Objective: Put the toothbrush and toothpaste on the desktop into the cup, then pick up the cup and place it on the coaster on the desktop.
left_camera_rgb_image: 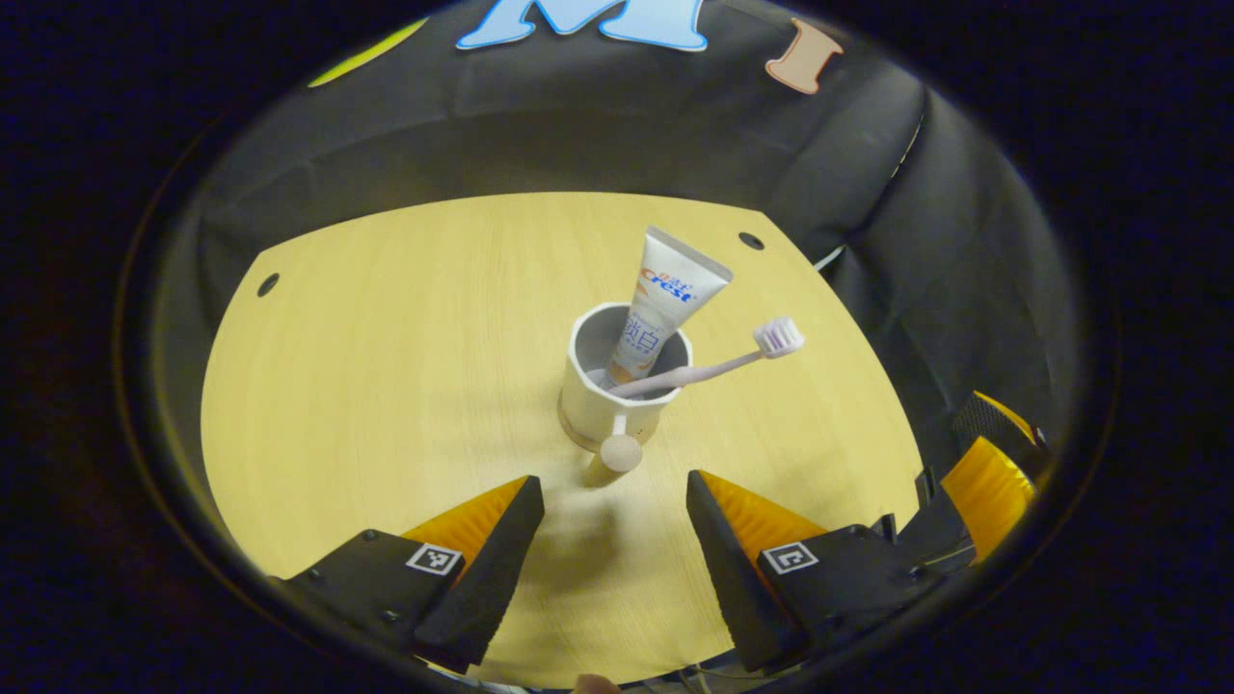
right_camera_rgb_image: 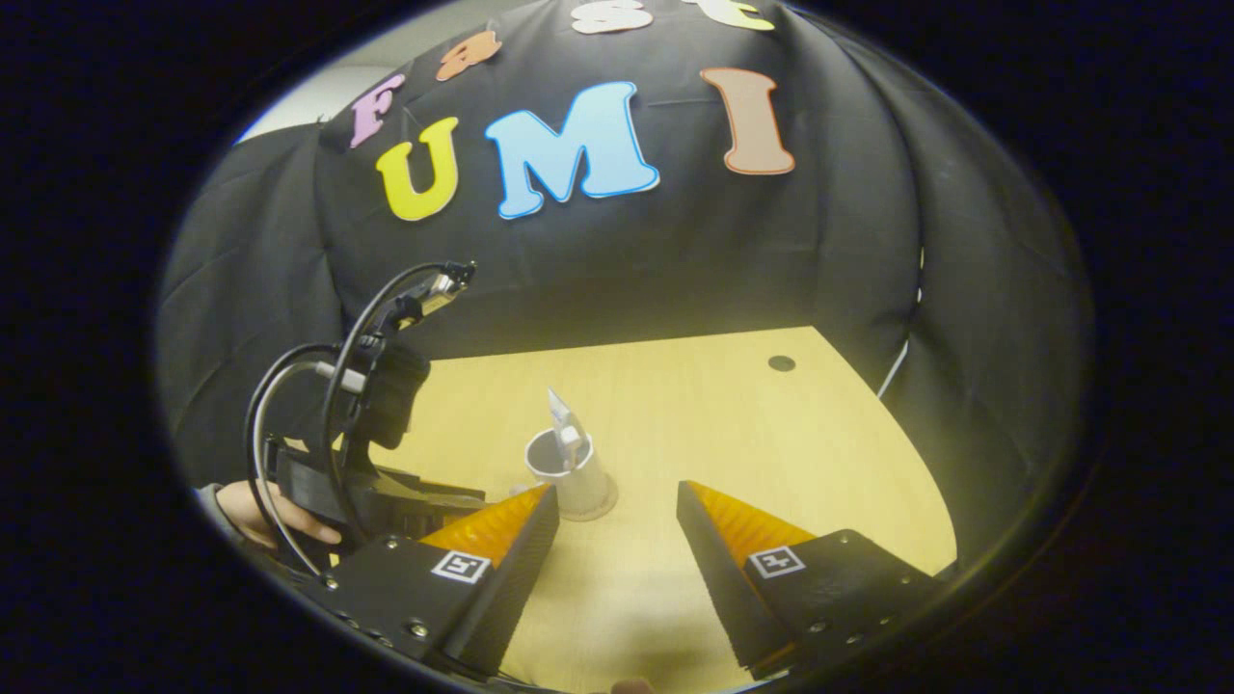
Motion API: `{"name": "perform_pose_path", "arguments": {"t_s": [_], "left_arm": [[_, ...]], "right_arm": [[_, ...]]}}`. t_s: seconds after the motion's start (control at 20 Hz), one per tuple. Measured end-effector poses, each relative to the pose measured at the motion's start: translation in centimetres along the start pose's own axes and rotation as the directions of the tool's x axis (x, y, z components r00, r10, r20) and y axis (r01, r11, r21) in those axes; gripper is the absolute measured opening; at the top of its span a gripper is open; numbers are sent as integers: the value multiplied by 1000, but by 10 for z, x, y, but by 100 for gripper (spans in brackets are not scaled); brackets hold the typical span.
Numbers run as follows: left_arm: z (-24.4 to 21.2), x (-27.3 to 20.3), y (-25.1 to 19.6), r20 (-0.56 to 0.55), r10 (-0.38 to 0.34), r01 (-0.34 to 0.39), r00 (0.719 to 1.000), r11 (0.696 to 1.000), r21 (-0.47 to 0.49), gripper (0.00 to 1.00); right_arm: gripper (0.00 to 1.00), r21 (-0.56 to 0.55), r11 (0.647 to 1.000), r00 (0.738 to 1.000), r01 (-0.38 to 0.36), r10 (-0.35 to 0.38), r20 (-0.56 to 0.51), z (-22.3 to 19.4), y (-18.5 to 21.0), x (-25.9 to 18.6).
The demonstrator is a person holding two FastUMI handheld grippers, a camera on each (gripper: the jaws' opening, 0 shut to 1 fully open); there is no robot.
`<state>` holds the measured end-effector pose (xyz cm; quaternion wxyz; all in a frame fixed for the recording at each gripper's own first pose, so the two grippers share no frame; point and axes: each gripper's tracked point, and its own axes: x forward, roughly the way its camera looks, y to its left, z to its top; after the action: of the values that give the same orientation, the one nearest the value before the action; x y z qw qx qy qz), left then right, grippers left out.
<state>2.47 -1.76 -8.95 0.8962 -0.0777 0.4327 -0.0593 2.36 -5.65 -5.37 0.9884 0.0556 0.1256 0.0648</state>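
Left gripper (left_camera_rgb_image: 615, 501) fingers apart, empty; cup (left_camera_rgb_image: 622, 386) with toothpaste (left_camera_rgb_image: 665, 299) and toothbrush (left_camera_rgb_image: 713, 364) dead ahead, nearer it than right gripper (right_camera_rgb_image: 617, 525), also spread.

A pale wooden tabletop (left_camera_rgb_image: 386, 386) with small dark holes near its far corners carries a white cup (left_camera_rgb_image: 617, 386) near its middle. The cup stands upright on a round coaster (right_camera_rgb_image: 605, 509), whose edge peeks out from under its base.
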Motion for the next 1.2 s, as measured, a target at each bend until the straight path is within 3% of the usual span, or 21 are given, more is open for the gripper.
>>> {"name": "perform_pose_path", "arguments": {"t_s": [0.1,0.2,0.25,0.3,0.5,0.55,0.9,0.95,1.05,1.2], "left_arm": [[8,-20,6,81,22,-20,996,1000,-20,98],[17,-43,12,178,46,-39,983,998,-46,94],[21,-57,12,228,55,-43,972,997,-57,100],[24,-70,12,274,64,-48,960,997,-66,94],[34,-105,8,441,88,-53,893,994,-90,94],[35,-108,7,476,96,-58,874,994,-93,98],[38,-148,16,622,137,-106,771,991,-86,100],[40,-154,17,639,139,-115,756,990,-80,94],[40,-165,18,665,133,-127,735,990,-58,97],[43,-177,18,698,125,-147,705,989,-30,94]], "right_arm": [[82,-21,1000,1000,-13,14,27,7,7,-5],[82,-41,999,998,-32,34,55,15,14,-9],[82,-52,998,997,-41,45,68,18,18,-11],[82,-65,997,995,-49,54,80,20,20,-13],[82,-105,992,988,-69,83,130,25,27,-19],[82,-114,991,986,-69,85,142,26,28,-20],[82,-166,986,971,-25,63,231,38,35,-26],[82,-178,984,967,-17,62,248,40,37,-27],[82,-198,980,963,13,41,266,42,40,-26],[82,-191,981,957,26,31,287,44,48,-28]]}}
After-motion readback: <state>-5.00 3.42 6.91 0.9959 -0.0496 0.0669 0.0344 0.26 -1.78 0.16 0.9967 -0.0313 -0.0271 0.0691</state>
